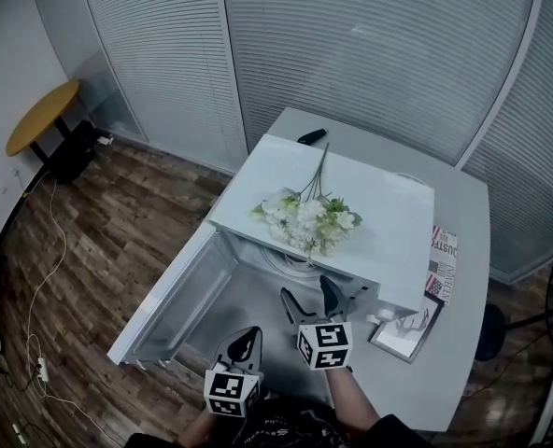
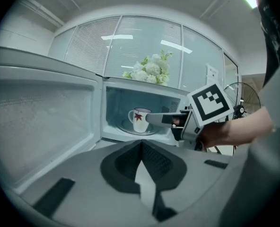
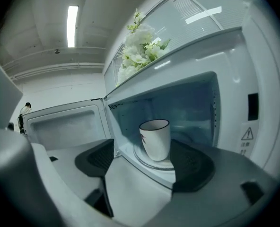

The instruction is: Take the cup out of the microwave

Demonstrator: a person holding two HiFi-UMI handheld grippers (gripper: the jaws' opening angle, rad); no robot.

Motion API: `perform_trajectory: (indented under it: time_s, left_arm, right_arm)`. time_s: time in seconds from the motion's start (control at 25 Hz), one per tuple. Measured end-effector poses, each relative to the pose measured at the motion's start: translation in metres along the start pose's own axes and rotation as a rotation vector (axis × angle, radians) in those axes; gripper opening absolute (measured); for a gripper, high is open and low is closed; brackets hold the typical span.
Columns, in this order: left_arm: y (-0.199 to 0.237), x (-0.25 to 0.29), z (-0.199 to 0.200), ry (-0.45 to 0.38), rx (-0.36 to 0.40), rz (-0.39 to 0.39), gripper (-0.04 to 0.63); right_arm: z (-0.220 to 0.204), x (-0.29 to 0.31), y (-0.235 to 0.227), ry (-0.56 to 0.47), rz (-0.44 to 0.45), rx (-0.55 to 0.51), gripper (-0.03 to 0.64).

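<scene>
Door: the microwave (image 1: 351, 213) stands on the bench (image 1: 463, 278) with its door (image 1: 178, 297) swung fully open to the left, so that step is done.
Cup: the white cup (image 3: 155, 138) is upright on the glass turntable (image 3: 163, 163) inside the cavity, near the front opening. It has not been lifted.
Right tongs: the right tongs (image 1: 306, 292) are open wide and empty. They are level with the mouth of the cavity and aimed at the cup, which sits in line with the gap between the pads. No pad presses on it. From the left gripper view one jaw reaches just beside the cup's right side; I cannot tell whether it touches.
Left tongs: the left tongs (image 1: 244, 339) are closed on nothing. They are held back, nearer the person and left of the right tongs, in front of the open door.
Top of microwave: a bunch of white flowers (image 1: 309, 217) lies there, clear of the opening.
Progress: early to middle, by my judgement, since access is made and the approach is nearly complete.
Left to do: close on the cup, lift it off the turntable, draw it out through the opening and set it down.
</scene>
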State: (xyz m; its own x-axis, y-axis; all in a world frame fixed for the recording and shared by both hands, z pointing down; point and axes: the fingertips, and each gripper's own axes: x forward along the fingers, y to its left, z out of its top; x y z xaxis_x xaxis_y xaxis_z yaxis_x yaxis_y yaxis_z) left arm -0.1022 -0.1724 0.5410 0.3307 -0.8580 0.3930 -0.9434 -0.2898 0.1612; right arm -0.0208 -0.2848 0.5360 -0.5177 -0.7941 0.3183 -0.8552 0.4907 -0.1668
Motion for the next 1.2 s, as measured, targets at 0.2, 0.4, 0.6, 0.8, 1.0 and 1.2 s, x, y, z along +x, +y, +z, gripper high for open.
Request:
perform_trajectory:
  time_s: [0.2,0.4,0.6,0.8,1.0,1.2]
  left_arm:
    - [0.013,-0.003,-0.004,0.009,-0.007,-0.006,0.006]
    - [0.012,-0.002,-0.005,0.019,0.005,-0.033,0.005]
    - [0.003,0.002,-0.001,0.018,0.025,-0.083,0.005]
    - [0.003,0.005,-0.003,0.032,0.034,-0.1,0.005]
    - [0.01,0.006,-0.007,0.045,0.036,-0.105,0.005]
    - [0.018,0.005,-0.011,0.061,0.036,-0.106,0.005]
  right_arm:
    - [0.003,0.015,-0.006,0.011,-0.055,-0.029,0.365]
    - [0.007,0.031,-0.018,0.028,-0.104,-0.041,0.374]
    - [0.004,0.048,-0.024,0.059,-0.123,-0.059,0.402]
    - [0.0,0.061,-0.026,0.075,-0.127,-0.055,0.417]
    - [-0.004,0.073,-0.027,0.091,-0.133,-0.078,0.417]
    - [-0.001,0.085,-0.027,0.087,-0.136,-0.083,0.417]
